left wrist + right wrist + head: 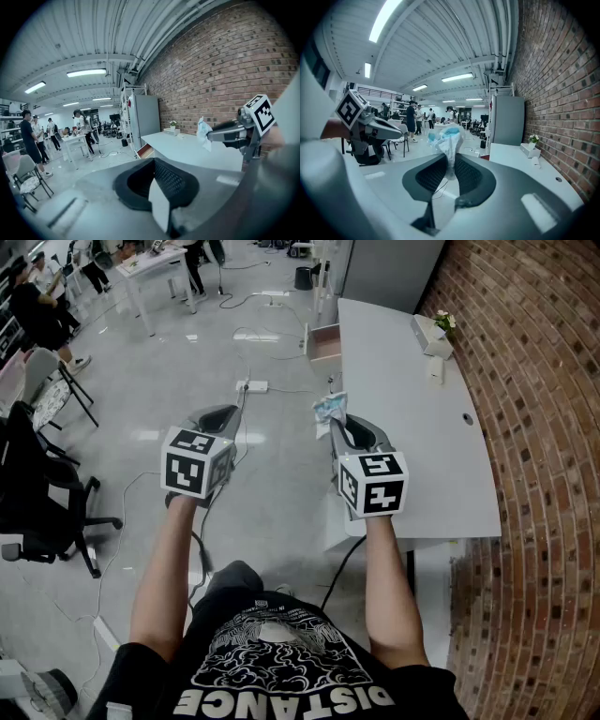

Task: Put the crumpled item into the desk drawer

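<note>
The crumpled item [330,408], a white and light-blue wad, sticks up from the tips of my right gripper [336,424], which is shut on it. In the right gripper view the wad [446,139] stands pinched between the dark pads [465,176]. I hold it in the air just off the near left edge of the white desk [412,427]. The drawer [324,341] hangs open at the desk's far left end, with a brown inside [145,151]. My left gripper [228,414] floats over the floor to the left, jaws together with nothing in them [154,165].
A small white planter [433,334] sits at the desk's far end by the brick wall [544,427]. Black office chairs [42,493] stand at the left. Cables and a power strip [253,385] lie on the floor. Several people [42,310] work at far tables.
</note>
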